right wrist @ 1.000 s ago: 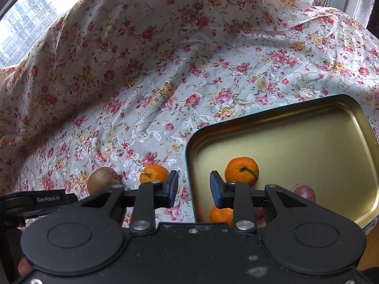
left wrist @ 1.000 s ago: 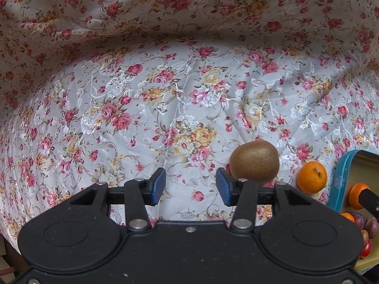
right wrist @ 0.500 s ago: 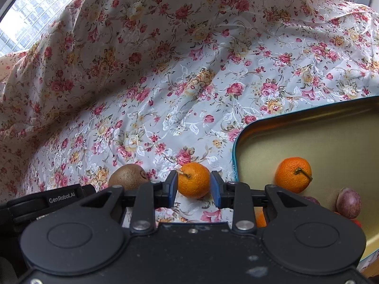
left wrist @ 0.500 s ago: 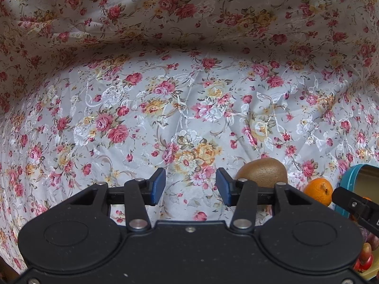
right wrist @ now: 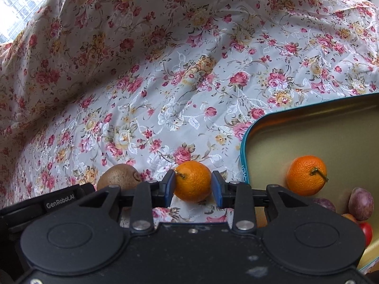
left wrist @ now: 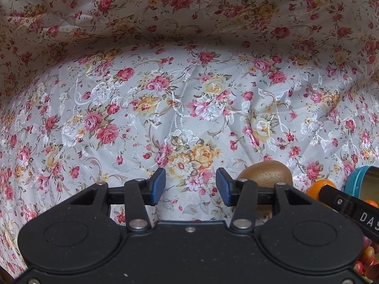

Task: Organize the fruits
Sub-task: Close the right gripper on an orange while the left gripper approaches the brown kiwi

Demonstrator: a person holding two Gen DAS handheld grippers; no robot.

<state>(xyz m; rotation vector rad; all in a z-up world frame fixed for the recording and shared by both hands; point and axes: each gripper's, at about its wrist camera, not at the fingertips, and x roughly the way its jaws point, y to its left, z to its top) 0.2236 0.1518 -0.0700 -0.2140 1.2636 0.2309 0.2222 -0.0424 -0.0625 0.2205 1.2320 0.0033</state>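
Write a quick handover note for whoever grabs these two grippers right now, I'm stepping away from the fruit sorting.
Right gripper: open, jaws either side of the loose mandarin on the floral cloth, not yet closed on it.
Left gripper: open and empty, over bare cloth; the kiwi sits just to its right.
Tin tray: already holds a stemmed mandarin, purple plums, something red at the edge, and a little more fruit hidden behind the gripper.
Left to do: close on the loose mandarin and put it in the tray, then the kiwi.
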